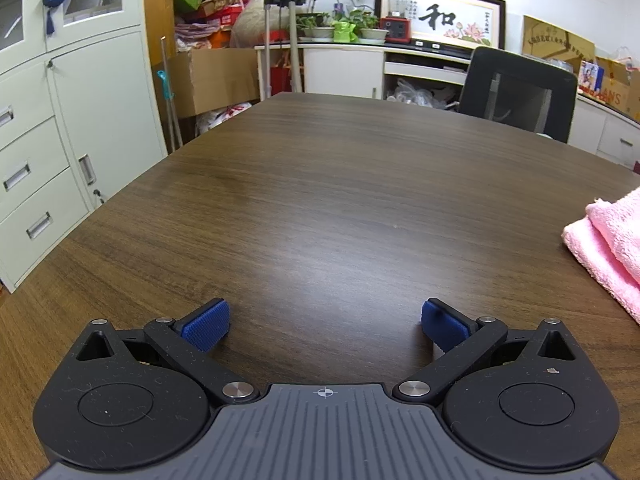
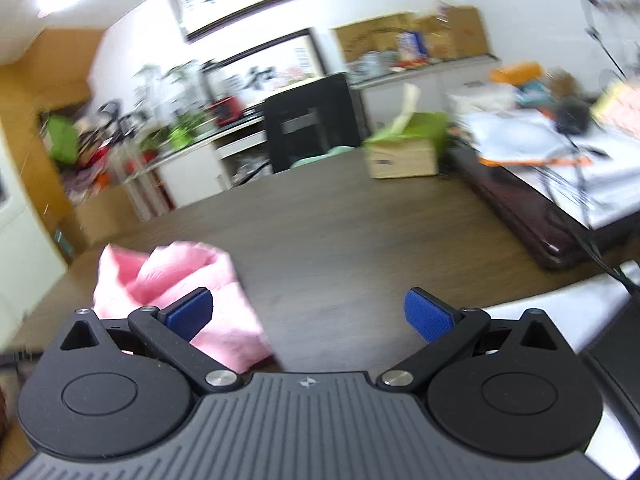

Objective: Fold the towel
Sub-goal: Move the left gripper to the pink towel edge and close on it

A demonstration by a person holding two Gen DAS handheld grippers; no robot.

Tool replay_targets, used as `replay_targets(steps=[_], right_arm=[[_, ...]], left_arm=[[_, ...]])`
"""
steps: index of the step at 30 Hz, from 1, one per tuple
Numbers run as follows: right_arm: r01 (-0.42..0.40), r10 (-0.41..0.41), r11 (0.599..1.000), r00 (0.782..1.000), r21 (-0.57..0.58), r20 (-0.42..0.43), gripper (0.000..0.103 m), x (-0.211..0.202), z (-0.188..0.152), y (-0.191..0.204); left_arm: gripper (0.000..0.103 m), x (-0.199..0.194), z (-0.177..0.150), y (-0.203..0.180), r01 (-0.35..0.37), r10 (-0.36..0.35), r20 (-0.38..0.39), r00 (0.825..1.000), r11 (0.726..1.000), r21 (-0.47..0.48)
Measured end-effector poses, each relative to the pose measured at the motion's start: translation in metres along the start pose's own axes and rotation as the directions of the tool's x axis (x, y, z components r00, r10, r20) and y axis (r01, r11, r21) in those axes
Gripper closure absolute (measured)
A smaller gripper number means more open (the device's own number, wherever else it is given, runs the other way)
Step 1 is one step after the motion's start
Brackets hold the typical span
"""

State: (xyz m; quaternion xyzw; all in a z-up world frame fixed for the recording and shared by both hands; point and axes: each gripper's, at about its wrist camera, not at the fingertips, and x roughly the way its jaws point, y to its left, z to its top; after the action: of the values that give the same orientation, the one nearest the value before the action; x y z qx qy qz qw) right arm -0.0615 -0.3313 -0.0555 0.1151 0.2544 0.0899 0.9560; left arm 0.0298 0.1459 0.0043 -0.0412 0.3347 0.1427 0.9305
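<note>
Both pairs of jaws stand spread wide with nothing between them. The left gripper point(image 1: 325, 322) hangs low over bare wood, its blue ribbed pads point(image 1: 206, 324) well apart and angled outward, and only the dark brown table point(image 1: 320, 200) shows in the gap. The right gripper point(image 2: 308, 314) is parted just as far, its pads point(image 2: 428, 316) gripping nothing; the right wrist view is smeared with blur, so fine detail there is hard to read. The pink towel point(image 1: 612, 248) lies on the table off to the right side of the left gripper, well apart from it, and only its near part shows at the edge of that view, with one layer lying over another. In the right wrist view the same towel point(image 2: 168, 280) sits bunched and rumpled at the left, partly behind the left-hand finger of the right gripper and just beside it; whether the finger touches the cloth cannot be told. Beyond the far edge of the table stands a black chair point(image 1: 516, 92), and a framed calligraphy picture point(image 1: 440, 20) leans behind potted plants point(image 1: 344, 24) on a white counter. Pale cabinets point(image 1: 60, 100) line the left of the room. A cardboard box with green flaps point(image 2: 404, 148) rests at the table's far end in the right wrist view.
</note>
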Motion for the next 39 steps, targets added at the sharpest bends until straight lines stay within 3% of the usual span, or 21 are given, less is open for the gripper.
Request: replay_targets(steps=[5,9,15,17,22,27,31,35,39], right_arm=[[0.024,-0.027,0.991,0.999,-0.128,-0.019,0.000,0.010,-0.006,0.025],[0.021,-0.023,0.991,1.000,-0.132,-0.014,0.000,0.012,-0.008,0.029],[0.027,-0.029,0.991,1.000,-0.132,-0.007,0.000,0.011,-0.010,0.030],[0.026,-0.027,0.992,1.000,-0.124,-0.006,0.000,0.011,-0.010,0.028],[0.012,-0.014,0.992,1.000,-0.123,-0.015,0.000,0.011,-0.011,0.029],[0.014,-0.017,0.990,1.000,-0.143,-0.018,0.000,0.012,-0.012,0.034],[0.018,-0.021,0.989,1.000,-0.147,-0.017,0.000,0.011,-0.012,0.036],[0.022,-0.025,0.988,1.000,-0.151,-0.015,0.000,0.010,-0.012,0.037],[0.026,-0.029,0.987,0.999,-0.156,-0.014,0.000,0.009,-0.011,0.038]], left_arm=[[0.000,-0.004,0.004,-0.014,0.045,-0.044,-0.011,0.999,0.999,0.031],[0.000,-0.015,0.015,-0.038,0.104,-0.104,0.000,0.995,0.991,0.079],[0.000,-0.032,0.046,-0.097,0.272,-0.272,-0.016,0.962,0.952,0.140],[0.000,-0.033,0.055,-0.116,0.285,-0.285,-0.022,0.958,0.944,0.164],[0.000,-0.027,0.084,-0.164,0.295,-0.293,-0.041,0.955,0.937,0.186],[0.000,-0.005,0.108,-0.209,0.245,-0.237,-0.066,0.969,0.948,0.205],[0.000,0.002,0.105,-0.220,0.225,-0.208,-0.100,0.973,0.953,0.205],[0.000,0.003,0.093,-0.216,0.269,-0.240,-0.164,0.957,0.945,0.188],[0.000,0.002,0.085,-0.217,0.236,-0.200,-0.171,0.965,0.945,0.226]])
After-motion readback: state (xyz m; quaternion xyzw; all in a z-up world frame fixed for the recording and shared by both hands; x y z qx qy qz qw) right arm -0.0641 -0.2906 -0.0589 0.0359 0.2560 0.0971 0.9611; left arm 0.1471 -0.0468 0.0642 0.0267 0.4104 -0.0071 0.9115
